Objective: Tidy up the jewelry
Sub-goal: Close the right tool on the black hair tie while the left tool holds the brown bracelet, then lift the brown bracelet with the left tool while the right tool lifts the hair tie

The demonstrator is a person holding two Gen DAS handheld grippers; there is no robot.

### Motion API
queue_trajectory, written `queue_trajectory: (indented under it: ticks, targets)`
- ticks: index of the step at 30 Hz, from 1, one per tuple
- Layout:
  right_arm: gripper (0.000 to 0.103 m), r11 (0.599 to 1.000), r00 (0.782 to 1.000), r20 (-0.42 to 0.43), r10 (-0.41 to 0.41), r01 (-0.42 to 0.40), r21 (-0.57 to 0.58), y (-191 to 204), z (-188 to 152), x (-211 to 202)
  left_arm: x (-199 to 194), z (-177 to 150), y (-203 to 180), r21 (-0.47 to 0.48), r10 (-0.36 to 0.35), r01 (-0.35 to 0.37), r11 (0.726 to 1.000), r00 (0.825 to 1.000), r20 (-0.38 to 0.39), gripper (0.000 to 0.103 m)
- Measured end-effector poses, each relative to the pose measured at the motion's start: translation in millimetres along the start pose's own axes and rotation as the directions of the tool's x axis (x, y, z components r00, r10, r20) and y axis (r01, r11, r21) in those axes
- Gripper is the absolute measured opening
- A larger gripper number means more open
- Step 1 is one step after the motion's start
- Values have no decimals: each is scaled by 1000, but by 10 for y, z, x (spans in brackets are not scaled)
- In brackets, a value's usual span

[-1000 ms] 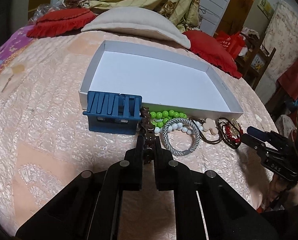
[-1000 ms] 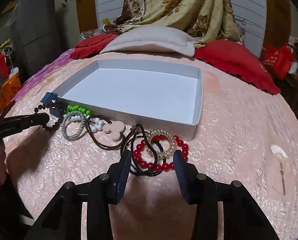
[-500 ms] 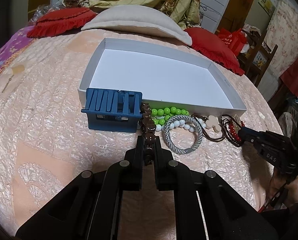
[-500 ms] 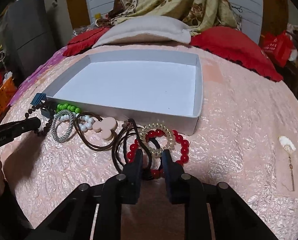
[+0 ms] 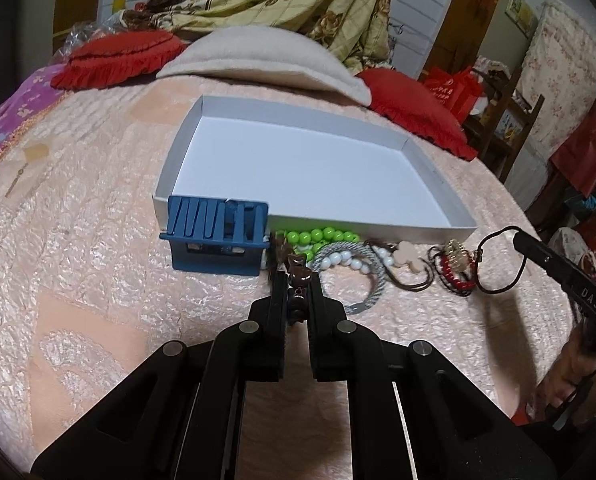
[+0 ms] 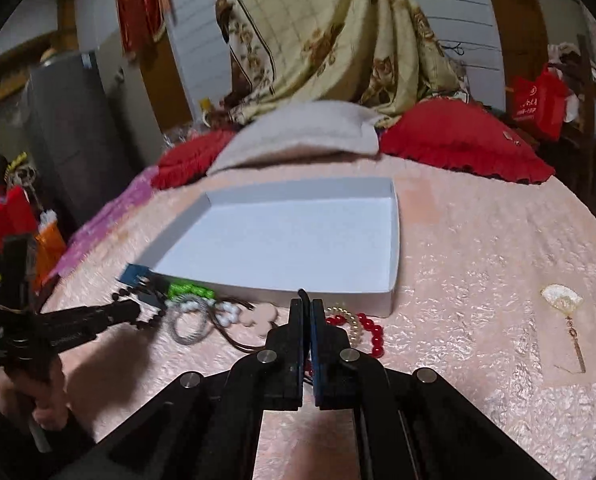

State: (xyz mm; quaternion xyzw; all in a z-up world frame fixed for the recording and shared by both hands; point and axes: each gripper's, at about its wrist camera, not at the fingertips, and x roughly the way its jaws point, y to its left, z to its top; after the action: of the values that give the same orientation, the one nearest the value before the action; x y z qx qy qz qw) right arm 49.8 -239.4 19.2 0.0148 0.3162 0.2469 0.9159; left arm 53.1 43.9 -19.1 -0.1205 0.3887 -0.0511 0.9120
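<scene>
A white shallow box [image 5: 453, 200] [image 6: 393, 264] lies empty on the pink bedspread. Jewelry lies along its near wall: a green bead bracelet [image 5: 317, 236], a silver bangle [image 5: 371, 276], white beads, a red bead bracelet [image 6: 371, 332]. My left gripper [image 5: 296, 280] is shut on a brown bead bracelet [image 5: 298, 266] beside a blue comb-like holder [image 5: 218, 240]. My right gripper [image 6: 306, 308] is shut on a black hair tie [image 5: 497, 260] and holds it lifted above the pile.
Red cushions [image 5: 118, 60] and a beige pillow [image 5: 258, 60] lie behind the box. A small shell hairpin [image 6: 563, 308] lies on the bedspread at right. Furniture and red bags [image 6: 537, 96] stand past the bed's right edge.
My right gripper closed on the black hair tie and raised it off the pile. My left gripper stayed shut on the brown bead bracelet and lifted slightly.
</scene>
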Motion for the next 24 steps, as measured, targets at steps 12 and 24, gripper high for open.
queue_trajectory:
  ticks: [12, 24]
  targets:
    - [3, 999, 999, 10, -48, 48, 23, 109, -75, -159, -427, -1, 6, -16, -67, 69, 997, 994, 88, 7]
    - [3, 994, 994, 41, -105, 105, -12, 265, -41, -133, -374, -57, -176, 42, -24, 20, 999, 994, 106, 7]
